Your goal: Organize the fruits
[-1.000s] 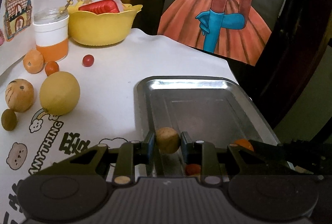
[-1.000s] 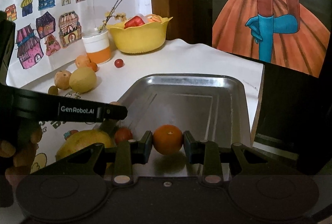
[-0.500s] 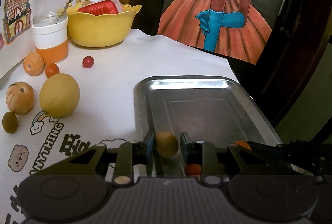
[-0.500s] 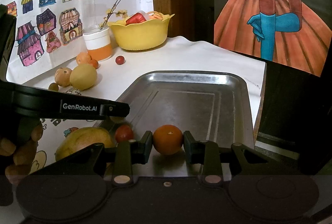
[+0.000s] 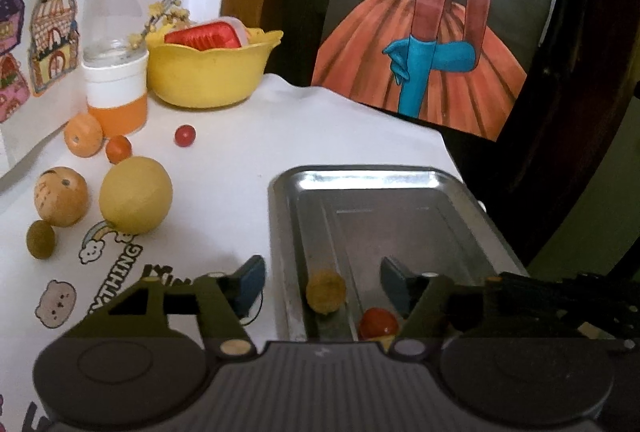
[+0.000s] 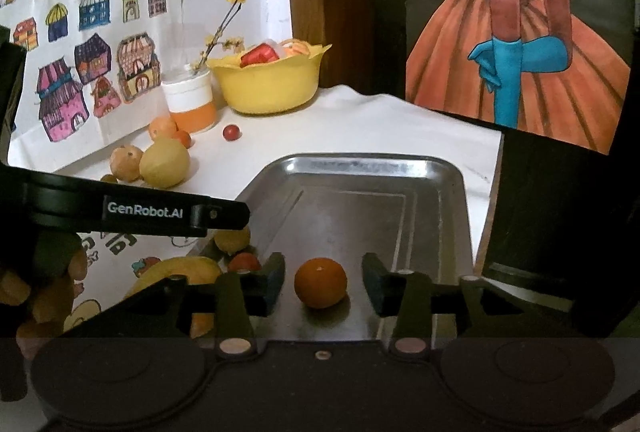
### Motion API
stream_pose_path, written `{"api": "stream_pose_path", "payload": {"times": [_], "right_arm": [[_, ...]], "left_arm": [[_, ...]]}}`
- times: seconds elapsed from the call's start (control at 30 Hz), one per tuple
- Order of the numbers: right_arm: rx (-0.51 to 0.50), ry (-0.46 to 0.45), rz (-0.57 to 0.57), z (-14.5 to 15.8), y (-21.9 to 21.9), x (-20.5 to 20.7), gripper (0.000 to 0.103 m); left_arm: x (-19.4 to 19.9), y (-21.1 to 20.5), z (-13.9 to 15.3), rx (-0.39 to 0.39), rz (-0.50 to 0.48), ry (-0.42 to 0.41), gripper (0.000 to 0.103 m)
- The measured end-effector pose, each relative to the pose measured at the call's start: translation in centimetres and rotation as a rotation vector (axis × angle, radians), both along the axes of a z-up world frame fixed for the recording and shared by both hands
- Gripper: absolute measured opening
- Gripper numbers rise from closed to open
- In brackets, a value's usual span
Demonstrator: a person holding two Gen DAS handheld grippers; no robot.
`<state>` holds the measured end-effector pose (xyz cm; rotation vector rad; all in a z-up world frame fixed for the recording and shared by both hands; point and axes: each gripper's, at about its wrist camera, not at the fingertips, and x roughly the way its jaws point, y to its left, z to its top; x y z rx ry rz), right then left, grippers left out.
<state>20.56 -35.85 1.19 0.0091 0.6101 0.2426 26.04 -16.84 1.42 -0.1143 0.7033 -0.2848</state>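
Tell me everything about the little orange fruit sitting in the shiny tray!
The small round orange fruit looks smooth, with a tiny pale dot on top. It rests on the floor of the shiny metal tray, near its front end. The open right tool frames it, both pads apart from it. Nothing else touches it.

A round orange [image 6: 320, 282] and a small brownish-yellow fruit [image 5: 325, 290] lay loose in the metal tray [image 6: 452, 192], beside a red tomato [image 5: 378, 322].

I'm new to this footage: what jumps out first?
An orange sits in the metal tray, loose between the open right claw. The open left claw frames a small brown fruit in that tray. A big yellow fruit waits on the tablecloth.
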Motion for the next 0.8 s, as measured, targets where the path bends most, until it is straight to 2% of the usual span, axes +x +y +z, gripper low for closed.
{"api": "stream_pose_path", "payload": {"times": [0.03,0.1,0.2,0.43,0.5,0.8], "right_arm": [[0.001,-0.006,-0.005,0.2,-0.1,-0.3,0.058],[0.001,-0.023,-0.013,0.8,-0.2,-1.0,0.066],[0.011,-0.047,-0.024,1.9,-0.5,-2.2,0.079],[0.021,-0.104,-0.023,5.5,-0.5,-6.6,0.099],[0.01,-0.122,-0.02,6.4,-0.1,-8.1,0.102],[-0.022,-0.166,0.005,9.8,2.2,-14.7,0.102]], "left_arm": [[-0.2,0.1,0.3,-0.003,0.008,-0.005,0.083],[-0.7,0.5,0.7,-0.01,0.021,-0.018,0.091],[-1.7,1.1,1.7,-0.021,0.03,-0.041,0.098],[-5.2,3.3,4.1,-0.036,0.049,-0.094,0.102],[-6.3,4.0,4.6,-0.041,0.054,-0.104,0.102],[-12.2,8.7,6.8,-0.053,0.088,-0.15,0.103]]}}
